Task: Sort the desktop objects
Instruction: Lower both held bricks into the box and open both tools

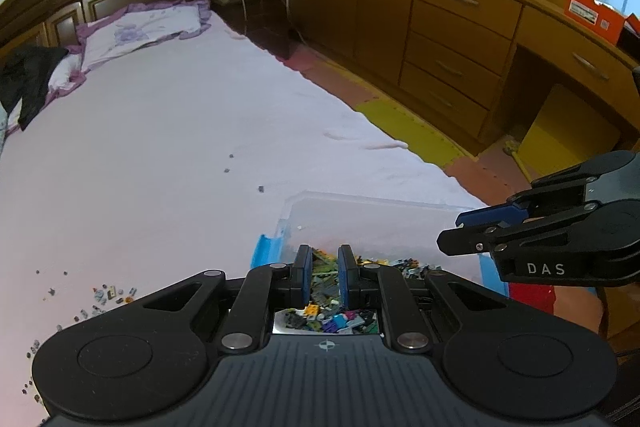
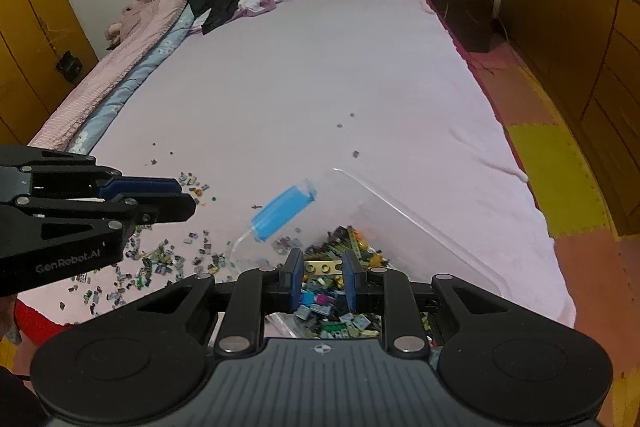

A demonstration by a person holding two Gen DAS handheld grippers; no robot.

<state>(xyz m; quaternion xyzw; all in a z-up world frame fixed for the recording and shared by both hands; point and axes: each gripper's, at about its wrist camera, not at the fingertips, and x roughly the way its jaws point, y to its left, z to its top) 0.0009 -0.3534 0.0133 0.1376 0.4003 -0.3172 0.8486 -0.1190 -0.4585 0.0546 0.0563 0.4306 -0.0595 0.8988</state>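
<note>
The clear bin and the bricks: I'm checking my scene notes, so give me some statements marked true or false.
1. The clear bin holds many small bricks. True.
2. The bin stands on a wooden desk. False: it sits on the pink bedsheet.
3. Loose bricks lie scattered on the sheet beside the bin. True.
4. The bin's handle is red. False: it is blue.
5. The right gripper grips a pillow. False: nothing sits between its fingers.

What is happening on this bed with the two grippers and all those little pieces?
A person holds a gripper in each hand over a clear plastic bin of small toy bricks at the foot of the bed. The left gripper and right gripper both hover open above the bricks in the bin, gripping nothing. More pieces lie scattered on the sheet beside the bin, still unsorted.
</note>
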